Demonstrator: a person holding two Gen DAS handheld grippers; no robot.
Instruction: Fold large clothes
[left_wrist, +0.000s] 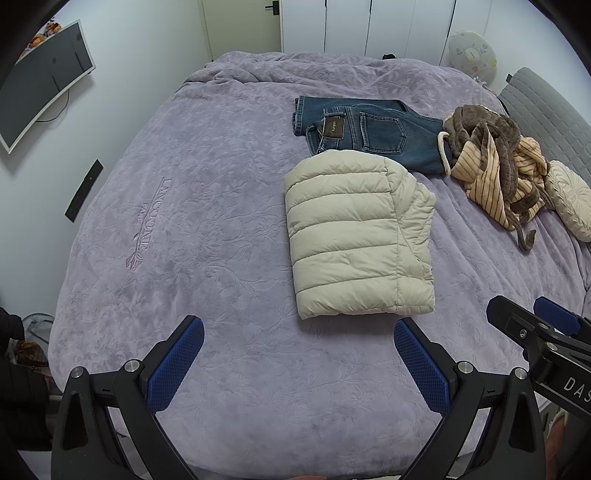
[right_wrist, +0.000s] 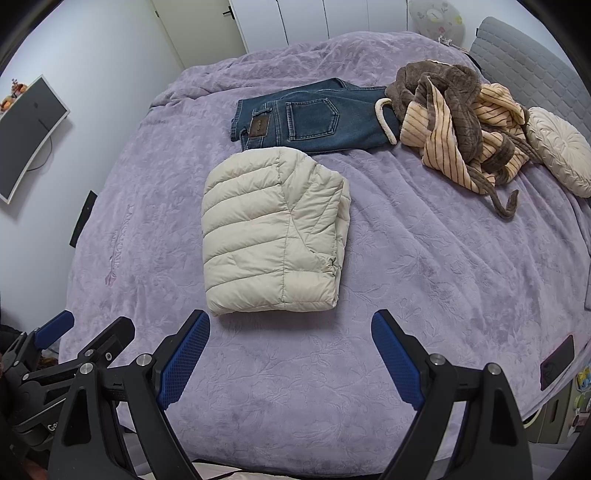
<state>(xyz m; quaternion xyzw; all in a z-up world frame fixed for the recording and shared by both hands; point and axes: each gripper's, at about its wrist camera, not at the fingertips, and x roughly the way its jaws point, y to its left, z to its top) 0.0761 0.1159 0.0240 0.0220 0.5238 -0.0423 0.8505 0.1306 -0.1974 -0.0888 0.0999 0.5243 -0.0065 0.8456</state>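
A cream quilted puffer jacket (left_wrist: 354, 236) lies folded into a neat rectangle on the purple bedspread (left_wrist: 207, 206); it also shows in the right wrist view (right_wrist: 273, 232). Behind it lie folded blue jeans (left_wrist: 373, 133) (right_wrist: 314, 118). To the right is a crumpled brown and peach striped robe (left_wrist: 495, 162) (right_wrist: 461, 122). My left gripper (left_wrist: 298, 332) is open and empty above the near bed edge, just short of the jacket. My right gripper (right_wrist: 291, 325) is open and empty, also just short of the jacket; it shows at the right of the left wrist view (left_wrist: 532, 317).
A round cream cushion (right_wrist: 557, 151) lies by the grey headboard (right_wrist: 524, 55) at the right. A monitor (left_wrist: 40, 85) hangs on the left wall. White wardrobe doors (left_wrist: 369, 26) stand behind the bed. A dark phone (right_wrist: 557, 362) lies at the bed's right edge.
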